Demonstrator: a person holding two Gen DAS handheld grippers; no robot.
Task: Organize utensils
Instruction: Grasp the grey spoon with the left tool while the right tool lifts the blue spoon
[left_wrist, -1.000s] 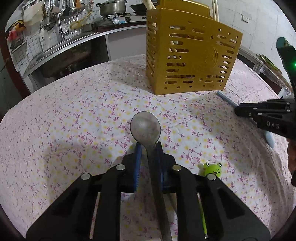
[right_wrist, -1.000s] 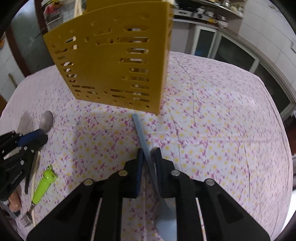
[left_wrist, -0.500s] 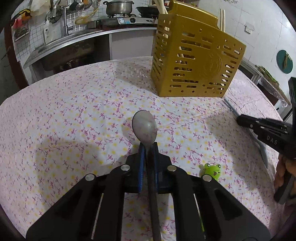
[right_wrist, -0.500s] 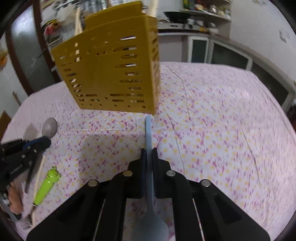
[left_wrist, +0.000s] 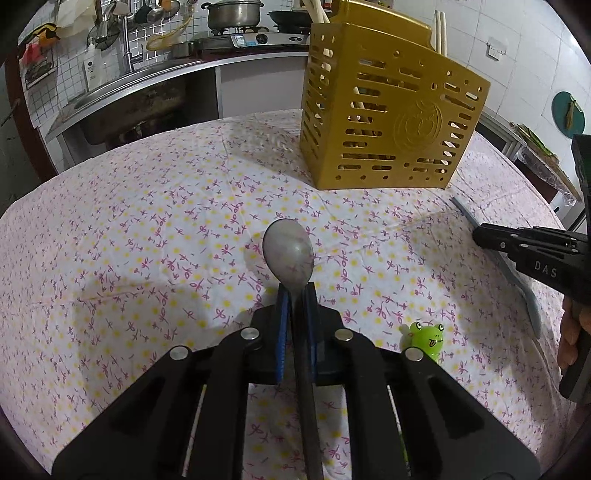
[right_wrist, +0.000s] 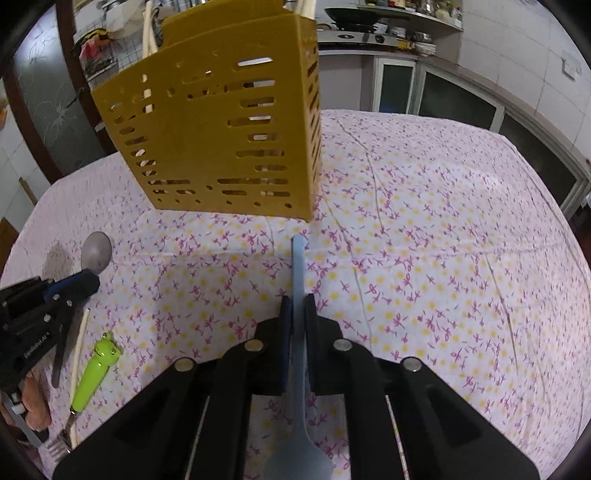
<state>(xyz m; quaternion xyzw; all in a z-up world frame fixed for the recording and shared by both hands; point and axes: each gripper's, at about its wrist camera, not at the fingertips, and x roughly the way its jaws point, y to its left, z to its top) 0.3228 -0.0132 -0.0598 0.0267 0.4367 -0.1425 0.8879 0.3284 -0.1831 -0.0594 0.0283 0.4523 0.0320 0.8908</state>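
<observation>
My left gripper (left_wrist: 294, 295) is shut on a metal spoon (left_wrist: 288, 253), bowl forward, held above the floral tablecloth. My right gripper (right_wrist: 297, 306) is shut on a light blue utensil (right_wrist: 297, 266), its handle pointing forward toward the yellow slotted utensil holder (right_wrist: 221, 133). The holder (left_wrist: 388, 125) stands at the far side of the table with wooden chopsticks in it. A green frog-handled fork (right_wrist: 94, 369) and a chopstick (right_wrist: 79, 362) lie on the cloth at the left. The frog head (left_wrist: 424, 338) shows beside my left gripper.
The table is covered by a floral cloth (left_wrist: 147, 240). A kitchen counter with sink and stove (left_wrist: 155, 74) runs behind it. Cabinets (right_wrist: 443, 99) stand beyond the table on the right side. Each gripper shows in the other's view, left (right_wrist: 40, 321) and right (left_wrist: 535, 254).
Both grippers have closed on their utensils and lifted them off the cloth. The views have pulled back, so the holder looks farther away.
</observation>
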